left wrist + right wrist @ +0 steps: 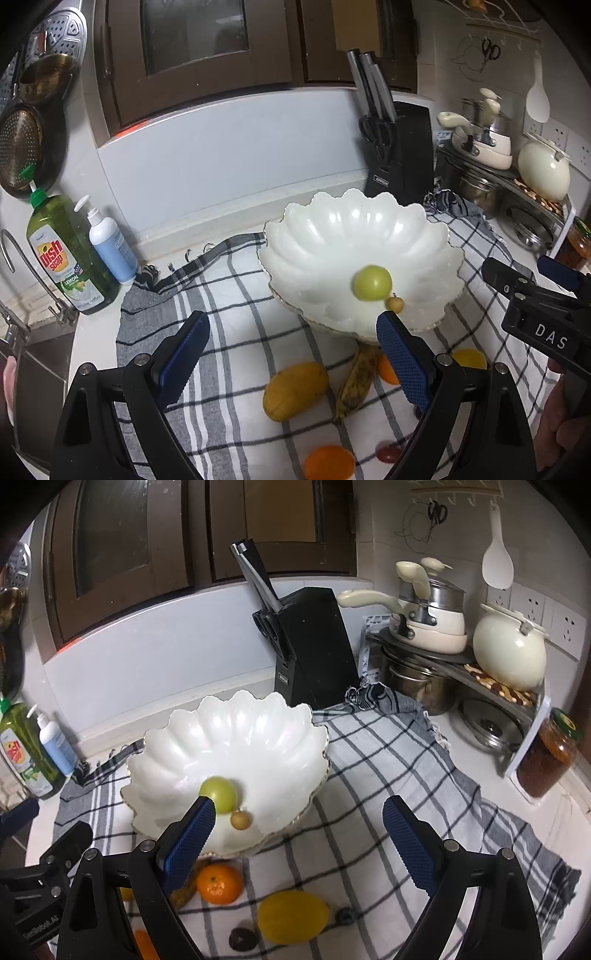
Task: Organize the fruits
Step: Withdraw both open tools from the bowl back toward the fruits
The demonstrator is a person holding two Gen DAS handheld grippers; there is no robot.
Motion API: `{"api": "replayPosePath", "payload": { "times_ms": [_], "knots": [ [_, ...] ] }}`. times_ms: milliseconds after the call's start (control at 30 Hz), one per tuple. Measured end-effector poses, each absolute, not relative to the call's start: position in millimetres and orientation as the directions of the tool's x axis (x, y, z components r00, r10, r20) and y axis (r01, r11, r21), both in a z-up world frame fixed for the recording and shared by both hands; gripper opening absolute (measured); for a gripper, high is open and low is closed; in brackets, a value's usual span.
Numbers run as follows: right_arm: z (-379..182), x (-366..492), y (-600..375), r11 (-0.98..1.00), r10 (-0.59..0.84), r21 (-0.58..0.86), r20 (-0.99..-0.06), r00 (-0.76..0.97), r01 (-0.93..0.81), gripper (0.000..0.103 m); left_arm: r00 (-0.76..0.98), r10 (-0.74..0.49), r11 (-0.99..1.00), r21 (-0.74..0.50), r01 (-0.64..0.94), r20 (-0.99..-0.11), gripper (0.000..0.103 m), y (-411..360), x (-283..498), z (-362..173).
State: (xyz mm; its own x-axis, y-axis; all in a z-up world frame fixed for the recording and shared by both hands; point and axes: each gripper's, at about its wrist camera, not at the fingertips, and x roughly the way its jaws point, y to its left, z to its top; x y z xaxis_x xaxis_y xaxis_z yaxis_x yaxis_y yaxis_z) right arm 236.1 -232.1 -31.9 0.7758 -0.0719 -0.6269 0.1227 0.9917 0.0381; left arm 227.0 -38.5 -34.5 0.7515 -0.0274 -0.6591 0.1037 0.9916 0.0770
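Observation:
A white scalloped bowl [332, 229] [207, 738] stands on a checked cloth [236, 325]. It holds a green round fruit [372, 283] [219, 794] and a small tan fruit [394, 303] [241, 819]. On the cloth in front lie a mango [295, 390], a brown banana [356, 384], an orange [328, 463] [220, 883], a yellow fruit [292, 916], a dark red fruit [388, 452], a dark brown fruit [242, 939] and a blue-black berry [345, 915]. My left gripper [293, 354] is open and empty above the cloth. My right gripper [299, 840] [532, 288] is open and empty, right of the bowl.
A black knife block [402, 155] [314, 653] stands behind the bowl. Dish soap [70, 254] and a pump bottle [110, 247] stand at left by the sink. A rack with pots, a cream kettle [509, 653] and a jar [550, 757] are at right.

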Motion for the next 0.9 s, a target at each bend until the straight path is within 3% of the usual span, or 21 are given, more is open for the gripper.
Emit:
{"api": "replayPosePath", "payload": {
  "times_ms": [900],
  "knots": [
    [-52.6, 178.2, -225.2, 0.991, -0.117, -0.024, -0.619, 0.777, 0.130, 0.093, 0.761, -0.012, 0.990, 0.098, 0.099, -0.648, 0.093, -35.6, 173.0, -62.6]
  ]
}}
